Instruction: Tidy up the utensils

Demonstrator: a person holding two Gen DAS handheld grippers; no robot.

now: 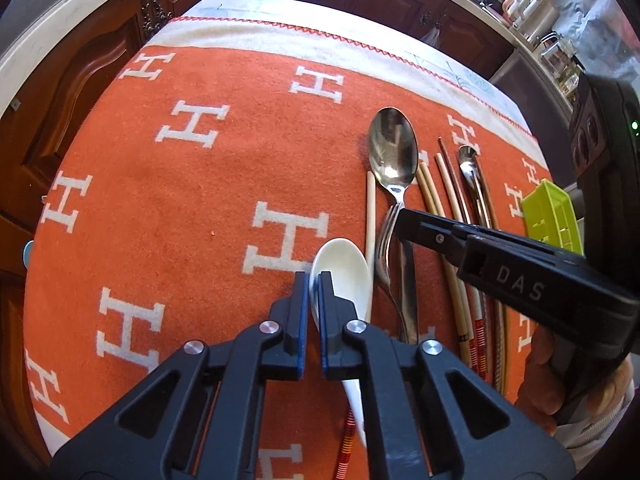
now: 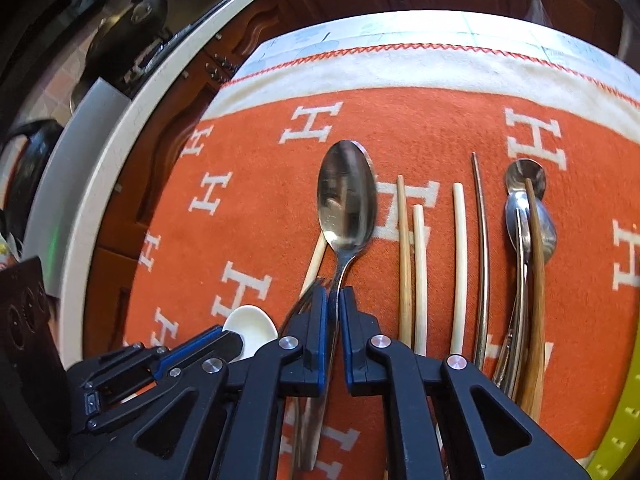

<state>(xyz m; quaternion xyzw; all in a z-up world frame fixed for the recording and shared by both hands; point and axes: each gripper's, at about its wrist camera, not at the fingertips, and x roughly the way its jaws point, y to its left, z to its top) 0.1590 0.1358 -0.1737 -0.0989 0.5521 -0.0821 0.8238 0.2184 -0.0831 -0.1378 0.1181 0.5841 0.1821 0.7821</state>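
Utensils lie in a row on an orange blanket [image 1: 192,208]. My left gripper [image 1: 314,280] is nearly shut on the rim of a white ceramic spoon [image 1: 344,268], which also shows in the right wrist view [image 2: 250,326]. My right gripper [image 2: 333,296] is closed around the handle of a large steel spoon [image 2: 347,196], beside a steel fork [image 1: 386,248]. The right gripper shows in the left wrist view [image 1: 404,220] above the fork. Several chopsticks [image 2: 458,256] and smaller spoons [image 2: 528,216] lie to the right.
A lime-green plastic tray [image 1: 554,216] sits at the right edge of the blanket. Dark wooden cabinets [image 1: 80,80] and a pale countertop [image 2: 100,152] surround the table. The left half of the blanket carries no utensils.
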